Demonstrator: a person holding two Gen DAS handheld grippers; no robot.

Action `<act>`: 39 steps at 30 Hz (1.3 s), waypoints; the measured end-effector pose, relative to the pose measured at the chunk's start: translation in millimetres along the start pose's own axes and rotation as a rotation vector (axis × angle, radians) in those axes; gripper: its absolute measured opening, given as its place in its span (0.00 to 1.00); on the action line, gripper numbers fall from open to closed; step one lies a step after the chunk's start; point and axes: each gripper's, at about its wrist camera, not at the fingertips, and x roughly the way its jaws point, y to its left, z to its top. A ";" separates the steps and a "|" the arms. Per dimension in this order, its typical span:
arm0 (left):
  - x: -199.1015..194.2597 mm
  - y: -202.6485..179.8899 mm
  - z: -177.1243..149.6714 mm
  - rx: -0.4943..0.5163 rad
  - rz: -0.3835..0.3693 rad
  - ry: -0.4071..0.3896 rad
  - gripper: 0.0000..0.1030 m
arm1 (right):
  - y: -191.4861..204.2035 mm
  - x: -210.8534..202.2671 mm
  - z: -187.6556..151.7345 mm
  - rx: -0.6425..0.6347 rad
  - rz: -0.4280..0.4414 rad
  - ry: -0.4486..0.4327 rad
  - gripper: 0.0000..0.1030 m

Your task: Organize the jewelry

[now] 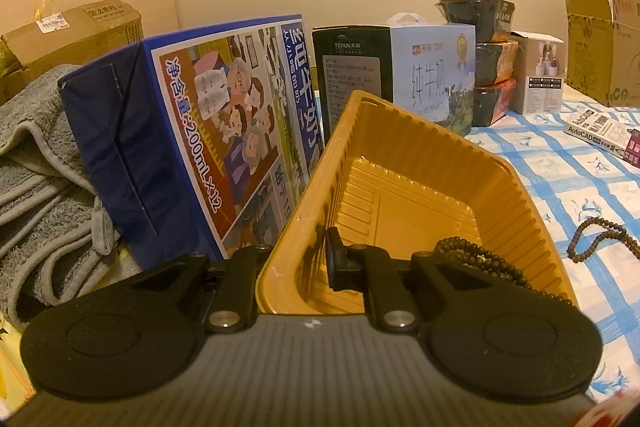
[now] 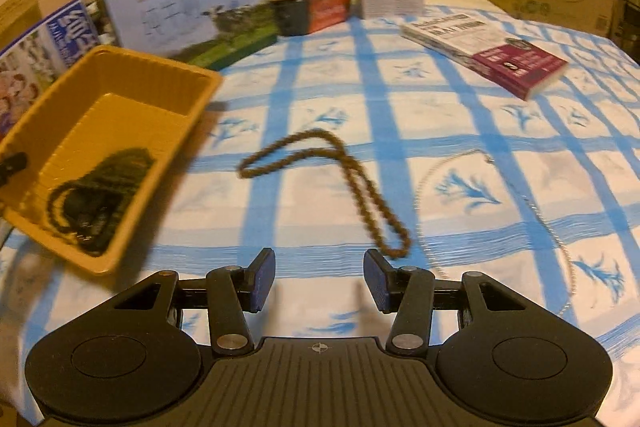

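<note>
Clearly open cloth (image 2: 320,211) beside tray (image 2: 208,83)

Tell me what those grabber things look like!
Both look alike. The left gripper and right gripper are black, with two round discs, silver screws, a grey ribbed base and jaws lined with blue pads. The right base has a small crosshair mark.

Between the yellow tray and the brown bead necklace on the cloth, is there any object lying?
No. In the right wrist view, only bare blue-checked tablecloth lies between the yellow tray and the brown bead necklace.
</note>
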 end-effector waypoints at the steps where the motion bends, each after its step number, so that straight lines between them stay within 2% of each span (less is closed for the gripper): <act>1: 0.2 -0.3 0.1 0.002 0.001 0.000 0.13 | -4.0 1.5 0.9 -0.001 -0.009 -0.005 0.48; 8: 0.5 -1.9 -0.5 0.012 0.010 0.000 0.13 | -15.9 20.0 11.3 -0.093 -0.021 -0.030 0.46; 11: 0.7 -2.1 -0.5 0.015 0.011 0.001 0.13 | -17.3 32.4 14.3 -0.126 -0.001 -0.018 0.30; 16: 0.6 -1.8 -0.6 0.017 0.011 0.001 0.14 | -20.4 53.8 18.2 -0.164 -0.017 0.015 0.24; 18: 0.6 -1.7 -0.6 0.018 0.011 0.001 0.14 | -22.4 60.0 18.7 -0.169 -0.016 0.032 0.13; 20: 0.5 -1.6 -0.6 0.016 0.010 0.002 0.13 | -22.1 63.6 17.8 -0.174 -0.008 0.044 0.07; 26: -0.6 -1.6 -1.0 0.014 0.008 0.001 0.13 | -1.6 48.1 6.7 -0.188 0.066 0.029 0.06; 36: -1.5 -1.4 -1.2 0.012 0.007 0.000 0.13 | 54.6 10.3 -21.0 -0.230 0.263 0.046 0.06; 39: -1.7 -0.9 -0.8 0.011 0.006 0.000 0.13 | 60.8 12.7 -21.1 -0.219 0.244 0.074 0.07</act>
